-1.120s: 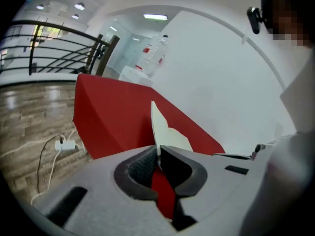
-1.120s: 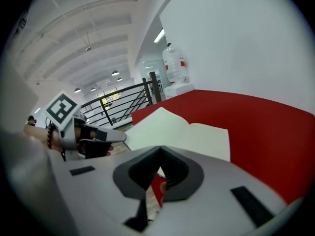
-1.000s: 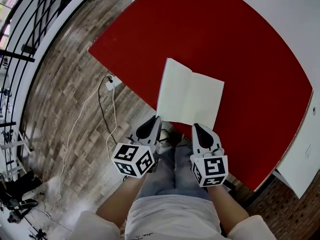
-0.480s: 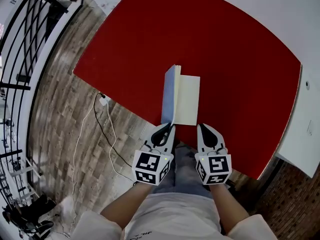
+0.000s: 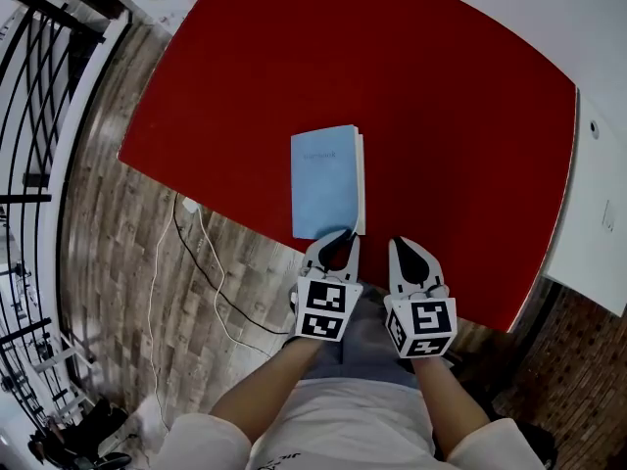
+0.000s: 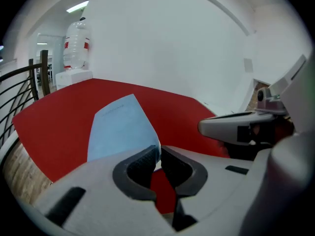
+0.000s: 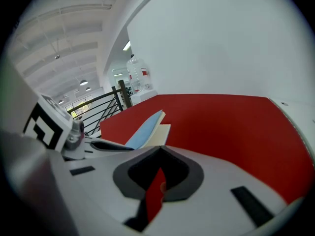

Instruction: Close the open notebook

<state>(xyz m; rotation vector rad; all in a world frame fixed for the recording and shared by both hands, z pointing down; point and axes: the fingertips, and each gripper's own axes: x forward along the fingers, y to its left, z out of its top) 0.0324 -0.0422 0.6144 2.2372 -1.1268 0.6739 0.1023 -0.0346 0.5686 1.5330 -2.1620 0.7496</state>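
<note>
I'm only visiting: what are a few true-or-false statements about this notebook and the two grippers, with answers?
1. The notebook lies on a red table. True.
2. The left gripper pinches a corner of the cover. True.
3. The right gripper holds the pages. False: it is shut on nothing, beside the notebook.
4. The notebook lies wide open. False: the cover is almost down, with only a slight gap above the pages, seen from the right gripper view.
5. The cover is green. False: it is light blue.
</note>
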